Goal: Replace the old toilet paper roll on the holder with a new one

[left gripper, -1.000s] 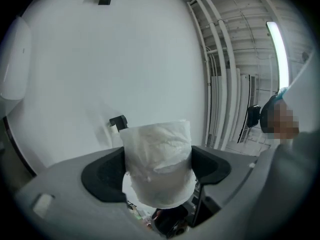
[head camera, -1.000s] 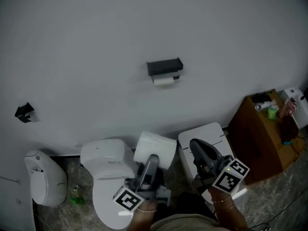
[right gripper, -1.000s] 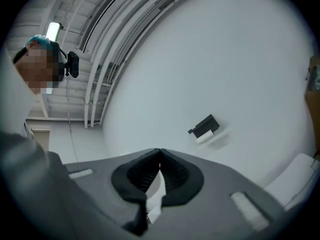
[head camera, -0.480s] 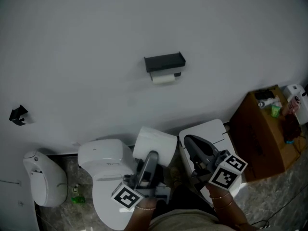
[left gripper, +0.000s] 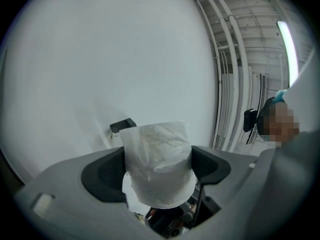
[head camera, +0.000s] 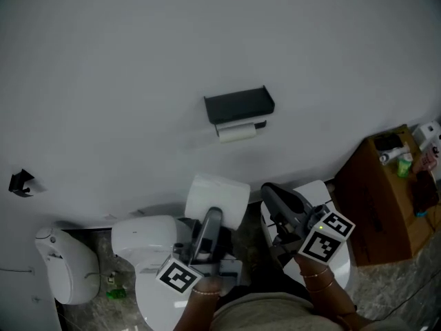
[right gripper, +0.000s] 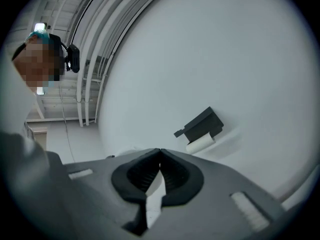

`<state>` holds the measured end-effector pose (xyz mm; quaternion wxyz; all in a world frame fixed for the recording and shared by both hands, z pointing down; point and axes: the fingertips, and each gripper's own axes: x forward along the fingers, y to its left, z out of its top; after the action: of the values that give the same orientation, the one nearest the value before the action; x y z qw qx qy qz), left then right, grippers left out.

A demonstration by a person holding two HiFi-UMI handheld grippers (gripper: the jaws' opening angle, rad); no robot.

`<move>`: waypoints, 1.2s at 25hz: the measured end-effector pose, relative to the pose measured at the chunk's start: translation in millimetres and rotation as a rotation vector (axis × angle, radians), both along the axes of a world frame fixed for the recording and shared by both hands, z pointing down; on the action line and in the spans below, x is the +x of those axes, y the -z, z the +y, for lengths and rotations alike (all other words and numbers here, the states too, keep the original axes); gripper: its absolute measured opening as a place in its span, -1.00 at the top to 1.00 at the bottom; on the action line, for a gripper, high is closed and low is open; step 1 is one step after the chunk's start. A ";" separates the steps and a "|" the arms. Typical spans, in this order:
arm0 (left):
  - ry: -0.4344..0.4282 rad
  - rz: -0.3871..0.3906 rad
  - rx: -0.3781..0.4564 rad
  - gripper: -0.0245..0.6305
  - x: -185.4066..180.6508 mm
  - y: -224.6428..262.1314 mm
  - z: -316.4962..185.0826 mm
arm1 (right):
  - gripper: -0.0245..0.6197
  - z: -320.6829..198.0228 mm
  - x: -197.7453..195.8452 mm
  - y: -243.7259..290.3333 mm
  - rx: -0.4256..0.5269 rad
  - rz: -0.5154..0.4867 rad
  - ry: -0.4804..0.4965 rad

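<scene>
A black wall holder (head camera: 238,105) carries a thin old roll (head camera: 236,133) under its shelf. In the right gripper view the holder (right gripper: 201,124) and the old roll (right gripper: 200,144) sit right of centre. My left gripper (head camera: 215,212) is shut on a full white toilet paper roll (head camera: 216,200), held above the toilet; in the left gripper view that roll (left gripper: 158,161) fills the gap between the dark pads, with the holder (left gripper: 122,126) behind it. My right gripper (head camera: 270,193) is shut and empty, its tips (right gripper: 159,151) meeting, below and right of the holder.
A white toilet (head camera: 148,250) stands below the left gripper, and a second white fixture (head camera: 337,271) below the right one. A brown cabinet (head camera: 386,198) with small items is at the right. A white bin (head camera: 65,274) sits at the far left. A black wall hook (head camera: 21,183) is left.
Both grippers have moved up the picture toward the wall, the left one carrying the new roll. The holder looks larger and nearer now.
</scene>
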<state>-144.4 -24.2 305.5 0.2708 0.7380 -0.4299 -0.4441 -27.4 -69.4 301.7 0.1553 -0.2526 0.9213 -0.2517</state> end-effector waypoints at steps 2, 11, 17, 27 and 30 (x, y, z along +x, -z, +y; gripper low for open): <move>0.003 0.014 -0.017 -0.32 -4.2 -4.2 -17.5 | 0.92 -18.3 -3.7 -0.3 -0.004 0.004 0.005; 0.013 0.022 -0.051 -0.32 -13.0 -20.0 -80.5 | 0.92 -83.7 -11.4 1.5 -0.001 -0.031 0.049; 0.031 0.079 -0.077 -0.32 -14.5 -32.0 -115.3 | 0.92 -115.9 -20.5 -9.2 -0.020 -0.008 0.095; 0.049 0.091 -0.097 -0.32 -23.1 -34.4 -132.7 | 0.92 -130.1 -34.2 -19.3 -0.058 -0.006 0.122; 0.043 0.096 -0.106 -0.32 -24.1 -35.2 -134.1 | 0.92 -131.3 -32.6 -22.8 -0.072 -0.014 0.101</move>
<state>-168.5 -158.3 340.7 0.3200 0.6912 -0.4552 -0.4612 -60.0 -200.8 324.5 0.1398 -0.2096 0.9220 -0.2940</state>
